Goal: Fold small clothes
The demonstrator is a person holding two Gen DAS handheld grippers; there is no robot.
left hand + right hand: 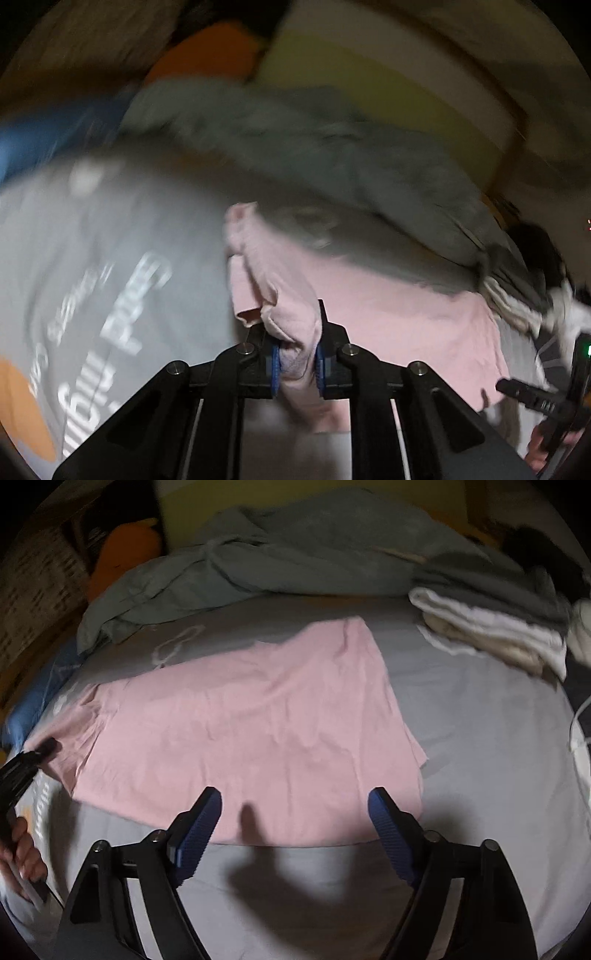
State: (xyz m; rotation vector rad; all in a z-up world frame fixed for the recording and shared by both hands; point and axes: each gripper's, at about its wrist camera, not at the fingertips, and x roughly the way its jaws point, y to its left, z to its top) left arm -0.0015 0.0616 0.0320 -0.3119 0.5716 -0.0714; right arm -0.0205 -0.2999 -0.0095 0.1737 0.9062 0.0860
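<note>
A pink garment [251, 720] lies spread flat on the grey bedsheet [480, 757]. My left gripper [298, 363] is shut on a bunched edge of the pink garment [280, 295] at its left side; it also shows at the far left of the right wrist view [44, 747]. My right gripper [295, 812] is open and empty, hovering just above the garment's near edge, its shadow on the sheet. It appears at the right edge of the left wrist view [517, 391].
A crumpled grey-green blanket [295, 554] lies along the far side. A stack of folded white and grey clothes [491, 624] sits at the far right. An orange cushion [125, 550] and a blue cloth [33, 705] lie at the left. A white cable [576, 731] runs at the right.
</note>
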